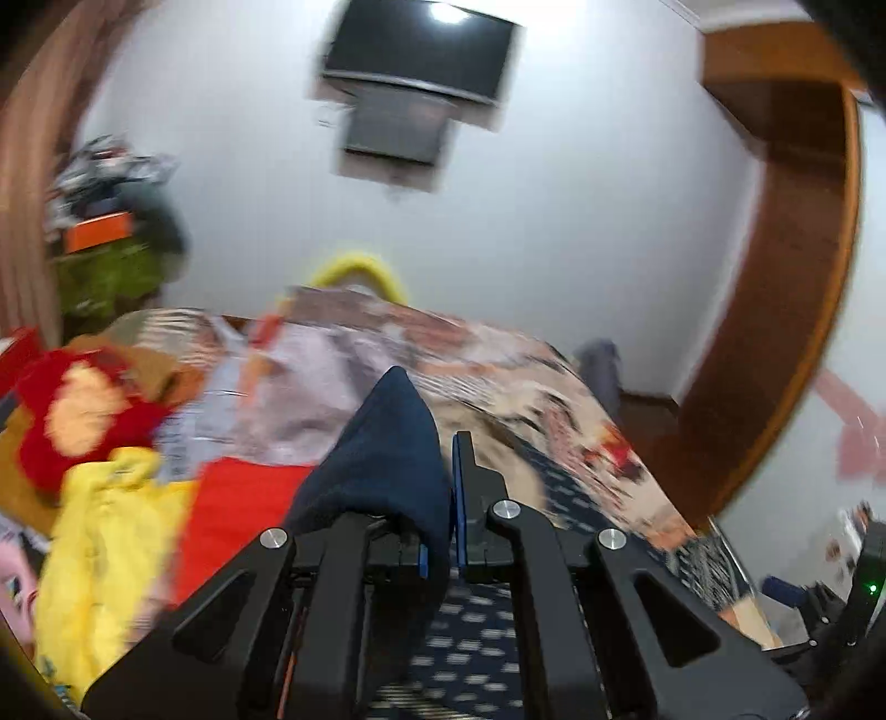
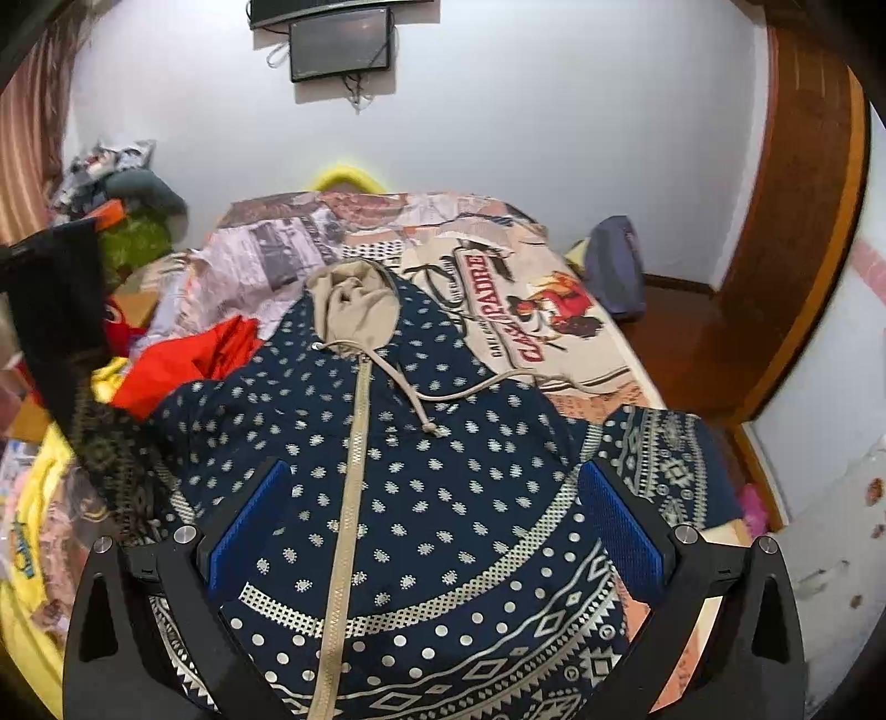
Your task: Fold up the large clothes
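Observation:
A navy hoodie (image 2: 443, 498) with a white dot pattern, a beige zip and a beige hood lies front up on the bed. My right gripper (image 2: 437, 520) is open just above its chest, blue pads on either side of the zip, holding nothing. My left gripper (image 1: 443, 471) is shut on a fold of the hoodie's navy fabric (image 1: 387, 443) and holds it lifted above the bed. In the right wrist view the left gripper (image 2: 61, 310) shows at the left edge with the patterned sleeve (image 2: 111, 459) hanging from it.
The bed has a printed cover (image 2: 554, 310). Red (image 2: 188, 360) and yellow (image 1: 99, 531) clothes are heaped at its left side. A wooden door frame (image 2: 797, 221) stands at the right, a wall screen (image 2: 340, 50) ahead, a cluttered pile (image 2: 122, 199) far left.

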`<state>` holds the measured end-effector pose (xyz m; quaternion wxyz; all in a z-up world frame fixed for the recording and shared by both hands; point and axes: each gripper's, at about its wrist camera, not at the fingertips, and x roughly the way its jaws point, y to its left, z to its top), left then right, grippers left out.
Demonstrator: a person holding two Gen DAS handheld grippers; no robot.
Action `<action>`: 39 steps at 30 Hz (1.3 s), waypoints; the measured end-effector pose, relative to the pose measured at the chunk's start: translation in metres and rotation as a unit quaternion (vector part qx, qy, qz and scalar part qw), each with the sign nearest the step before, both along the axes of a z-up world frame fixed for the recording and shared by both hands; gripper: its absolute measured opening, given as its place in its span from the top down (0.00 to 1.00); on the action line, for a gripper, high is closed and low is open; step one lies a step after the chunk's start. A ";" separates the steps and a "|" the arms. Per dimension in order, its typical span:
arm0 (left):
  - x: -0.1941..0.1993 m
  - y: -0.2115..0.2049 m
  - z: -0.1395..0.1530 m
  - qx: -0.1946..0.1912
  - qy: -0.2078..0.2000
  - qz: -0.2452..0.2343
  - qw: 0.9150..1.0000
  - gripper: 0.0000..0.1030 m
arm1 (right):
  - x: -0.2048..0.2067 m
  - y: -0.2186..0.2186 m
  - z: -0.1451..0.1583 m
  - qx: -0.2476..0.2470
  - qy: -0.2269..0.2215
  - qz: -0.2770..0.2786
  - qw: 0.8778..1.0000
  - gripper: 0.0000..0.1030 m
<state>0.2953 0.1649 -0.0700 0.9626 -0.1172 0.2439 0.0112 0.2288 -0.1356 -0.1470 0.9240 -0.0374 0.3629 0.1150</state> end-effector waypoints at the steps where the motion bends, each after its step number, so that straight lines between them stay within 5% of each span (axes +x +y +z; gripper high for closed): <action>1: 0.010 -0.017 -0.006 0.002 0.011 -0.018 1.000 0.95 | 0.001 -0.005 -0.002 0.002 0.001 0.004 1.000 0.01; 6: 0.052 -0.098 -0.062 0.007 0.112 -0.104 0.988 0.95 | 0.004 -0.033 -0.014 -0.014 0.004 0.003 1.000 0.01; 11: 0.063 -0.151 -0.130 0.018 0.226 -0.160 0.961 0.95 | -0.001 -0.055 -0.026 -0.046 0.002 -0.008 0.999 0.01; 14: 0.055 -0.171 -0.149 0.055 0.262 -0.175 0.947 0.95 | -0.003 -0.063 -0.030 -0.043 0.008 0.004 0.999 0.01; 17: 0.045 -0.172 -0.146 0.085 0.266 -0.180 0.943 0.85 | 0.002 -0.063 -0.032 -0.042 0.014 0.023 0.999 0.01; 19: 0.034 -0.168 -0.135 0.100 0.256 -0.172 0.946 0.65 | 0.006 -0.057 -0.028 -0.038 0.013 0.044 0.998 0.01; 21: 0.019 -0.154 -0.117 0.116 0.230 -0.148 0.955 0.34 | 0.011 -0.051 -0.025 -0.028 0.014 0.065 0.997 0.01; 24: -0.005 -0.129 -0.098 0.137 0.195 -0.100 0.966 0.15 | 0.017 -0.034 -0.022 -0.010 0.017 0.098 0.995 0.01; 28: -0.027 -0.088 -0.096 0.156 0.203 -0.032 0.966 0.13 | 0.023 -0.003 -0.020 -0.012 0.020 0.156 0.987 0.01; 35: -0.055 -0.020 -0.144 0.120 0.290 0.049 0.948 0.13 | 0.029 0.077 -0.026 -0.062 -0.002 0.266 0.962 0.02; 39: -0.062 0.002 -0.177 0.082 0.322 0.071 0.941 0.13 | 0.040 0.114 -0.048 -0.100 0.025 0.305 0.947 0.17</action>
